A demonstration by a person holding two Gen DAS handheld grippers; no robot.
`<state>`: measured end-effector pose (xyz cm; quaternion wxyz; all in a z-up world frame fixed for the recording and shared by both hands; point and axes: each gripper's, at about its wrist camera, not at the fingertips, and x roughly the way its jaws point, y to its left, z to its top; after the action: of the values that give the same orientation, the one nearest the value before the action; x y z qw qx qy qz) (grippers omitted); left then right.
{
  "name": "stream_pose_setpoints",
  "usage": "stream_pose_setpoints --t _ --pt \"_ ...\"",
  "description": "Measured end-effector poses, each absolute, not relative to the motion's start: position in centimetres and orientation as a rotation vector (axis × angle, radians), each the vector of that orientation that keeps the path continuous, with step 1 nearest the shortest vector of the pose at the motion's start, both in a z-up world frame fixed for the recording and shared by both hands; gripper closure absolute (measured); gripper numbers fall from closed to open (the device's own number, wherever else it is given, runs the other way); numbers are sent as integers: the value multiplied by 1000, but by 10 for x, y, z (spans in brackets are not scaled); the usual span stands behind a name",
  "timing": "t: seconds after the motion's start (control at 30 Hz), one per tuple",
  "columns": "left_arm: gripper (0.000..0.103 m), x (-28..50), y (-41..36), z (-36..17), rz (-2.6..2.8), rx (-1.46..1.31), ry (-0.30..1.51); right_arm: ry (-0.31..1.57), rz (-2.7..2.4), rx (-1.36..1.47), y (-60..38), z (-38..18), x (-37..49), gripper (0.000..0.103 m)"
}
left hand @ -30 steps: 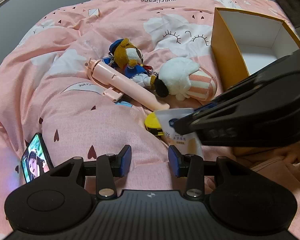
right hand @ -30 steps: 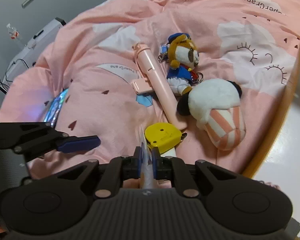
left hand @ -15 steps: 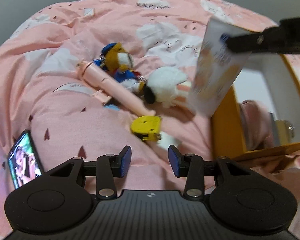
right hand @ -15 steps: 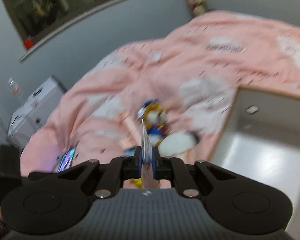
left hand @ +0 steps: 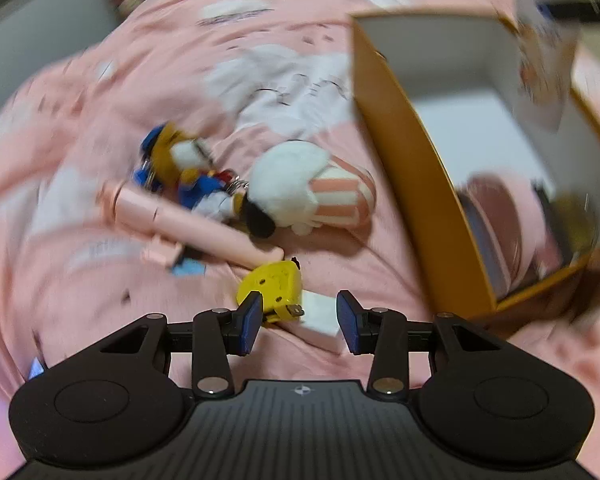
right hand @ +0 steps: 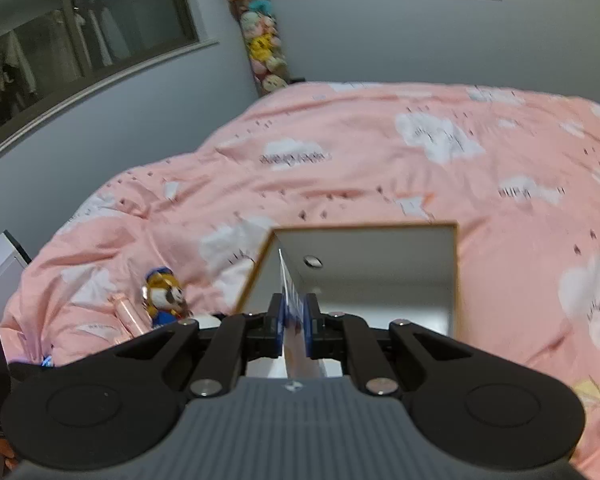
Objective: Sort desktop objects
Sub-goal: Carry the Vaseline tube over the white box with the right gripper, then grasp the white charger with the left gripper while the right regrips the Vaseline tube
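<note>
We had the right gripper (right hand: pixel 294 322) clamped tight on a thin flat packet (right hand: pixel 288 300), pinched edge-on between the blue pads, and it sat right over the open top of the box (right hand: pixel 456 264). From the left camera the same packet (left hand: pixel 544 68) showed up as a blurry pale sheet hanging above the box's far corner, so it was over the box (left hand: pixel 400 152) but not down inside as far as we could tell.

Our left gripper (left hand: pixel 298 322) was about half open with nothing pressed between the pads. It pointed down at the pink duvet (left hand: pixel 80 280), just left of the box. A yellow tape measure (left hand: pixel 270 286) and a small white block (left hand: pixel 320 318) lay in the gap between its fingers, touching each other, though the pads weren't gripping either one.

Further left of the box we had the white plush with the striped body (left hand: pixel 308 196), then the little plush in the blue hat (left hand: pixel 180 160), and a pink selfie stick (left hand: pixel 188 228) running diagonally in front of them, its end near the tape measure.

Inside the box, at the near end, there was something round and pinkish (left hand: pixel 496 224), too blurred for us to say what.
</note>
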<state>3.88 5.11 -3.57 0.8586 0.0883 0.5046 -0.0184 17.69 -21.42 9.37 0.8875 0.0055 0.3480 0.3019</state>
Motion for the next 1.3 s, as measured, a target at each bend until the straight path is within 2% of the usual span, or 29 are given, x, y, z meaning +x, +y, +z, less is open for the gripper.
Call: stream_pose_setpoints --t 0.17,0.3,0.5,0.63,1.03,1.1,1.3 --pt "56 36 23 -46 -126 381 1066 751 589 0 -228 80 176 93" --pt "56 47 30 -59 -52 157 1184 762 560 -9 -234 71 176 93" --pt "55 67 70 -72 215 -269 1269 765 570 -5 -235 66 178 93" --pt "55 83 81 -83 282 -433 1315 756 572 -12 -234 64 179 93" --pt "52 109 95 -108 411 -525 1420 740 539 0 -249 56 178 93" --pt "53 110 98 -113 416 -534 1429 735 545 8 -250 55 177 98" --pt "55 97 93 -103 326 -508 1396 696 550 18 -257 62 171 99"
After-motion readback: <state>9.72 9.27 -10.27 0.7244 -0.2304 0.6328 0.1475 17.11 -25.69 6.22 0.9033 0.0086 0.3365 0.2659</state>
